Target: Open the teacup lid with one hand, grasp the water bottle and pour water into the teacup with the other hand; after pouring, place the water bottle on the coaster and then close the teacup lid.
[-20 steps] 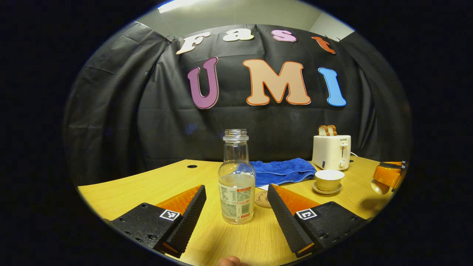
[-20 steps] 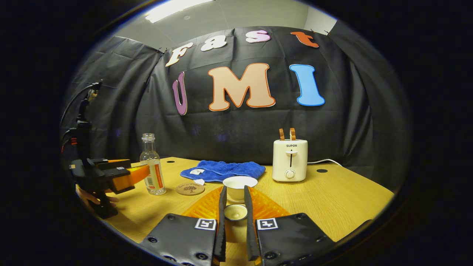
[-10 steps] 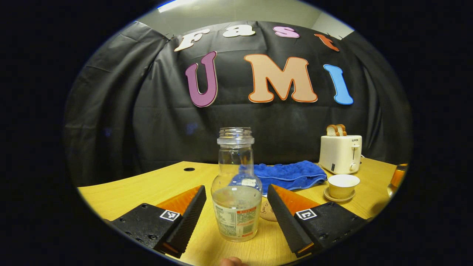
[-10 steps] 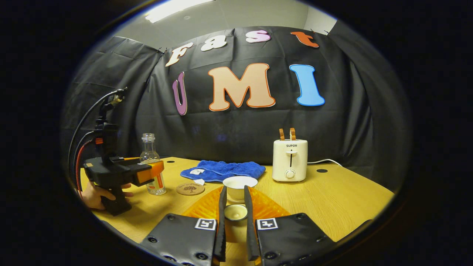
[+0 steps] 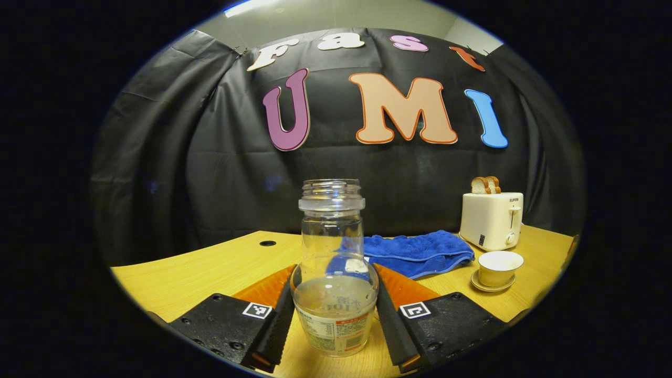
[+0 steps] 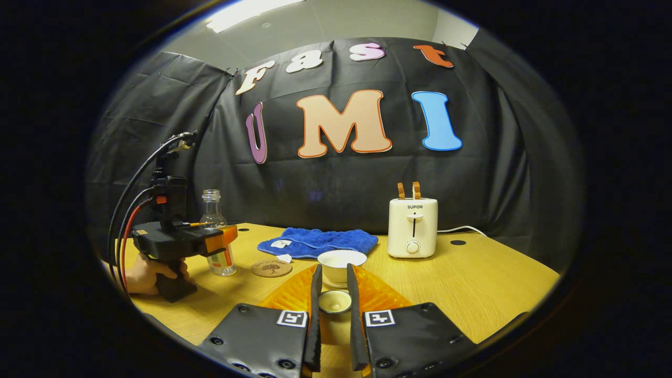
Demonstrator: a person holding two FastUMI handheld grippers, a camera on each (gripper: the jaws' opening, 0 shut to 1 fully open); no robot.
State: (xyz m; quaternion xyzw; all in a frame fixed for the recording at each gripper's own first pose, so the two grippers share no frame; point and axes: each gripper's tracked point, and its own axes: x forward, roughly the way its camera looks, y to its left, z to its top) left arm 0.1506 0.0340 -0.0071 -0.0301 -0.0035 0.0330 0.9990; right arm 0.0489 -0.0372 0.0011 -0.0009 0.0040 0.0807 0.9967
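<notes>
Left gripper view: left gripper [image 5: 334, 315] clamps clear uncapped glass water bottle [image 5: 334, 273] on wooden table [image 5: 199, 268]. Right gripper [image 6: 333, 310] pinches small cream teacup lid [image 6: 335, 301], near open cup [image 6: 341, 262]. Risk: slick glass slipping, spilling.

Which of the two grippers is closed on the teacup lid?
The right gripper: its fingers pinch the small cream ceramic teacup lid. The left gripper grips the clear glass water bottle instead.

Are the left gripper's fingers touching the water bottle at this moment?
Touching. In the left gripper view, both fingers sit flush against the sides of the water bottle, no gap on either side.
</notes>
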